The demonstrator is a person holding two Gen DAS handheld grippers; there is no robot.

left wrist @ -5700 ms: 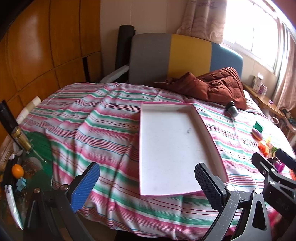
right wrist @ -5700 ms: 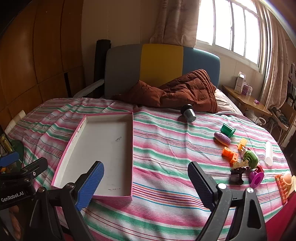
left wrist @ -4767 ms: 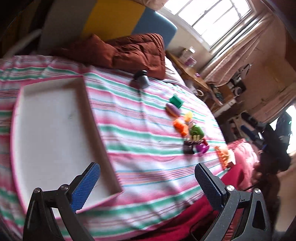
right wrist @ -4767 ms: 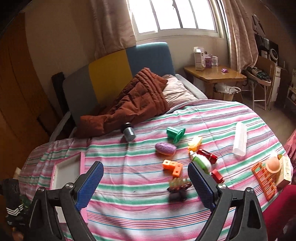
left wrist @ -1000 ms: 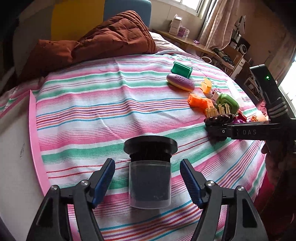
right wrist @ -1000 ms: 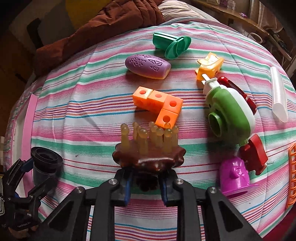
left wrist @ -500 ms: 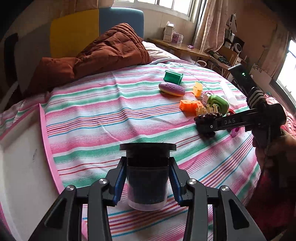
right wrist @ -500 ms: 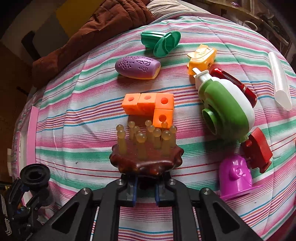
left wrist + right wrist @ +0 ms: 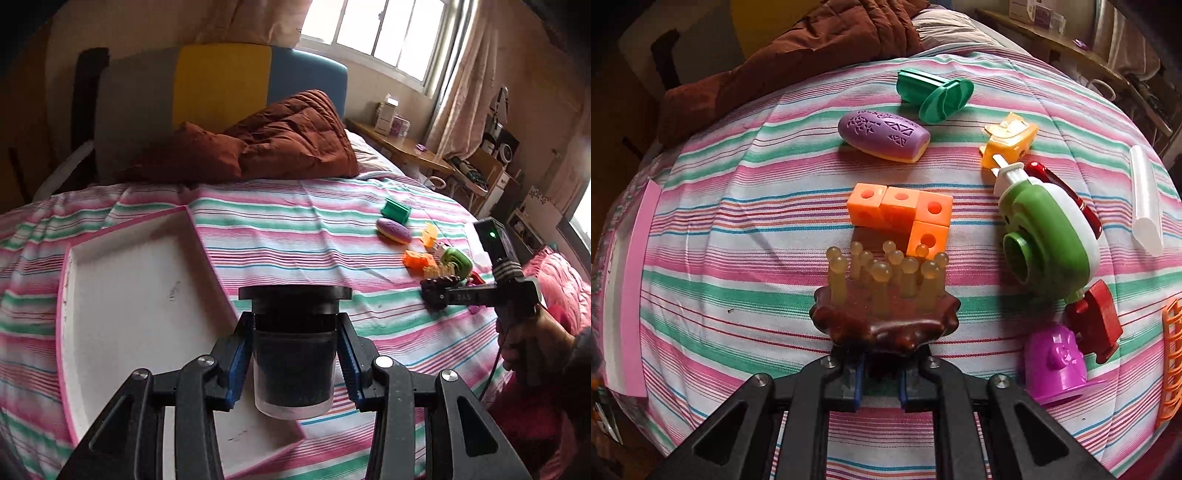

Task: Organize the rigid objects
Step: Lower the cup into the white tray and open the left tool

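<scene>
Striped bedspread (image 9: 746,206), knobbed brown massager (image 9: 884,314), ribbed black jar (image 9: 294,354)

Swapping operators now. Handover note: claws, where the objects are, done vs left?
Left claw: shut on the black-capped jar, lifted over the near right edge of the pink-rimmed tray.
Right claw: shut on the stem under the brown peg massager, at the toy cluster on the striped bedspread.
Loose on the bedspread: orange cube block, purple oval, green stamp, yellow piece, green-and-white pump toy, red piece, magenta cup, white tube, orange grid.
Done: nothing in the tray.
Left: set the jar and massager in, then the rest.
</scene>
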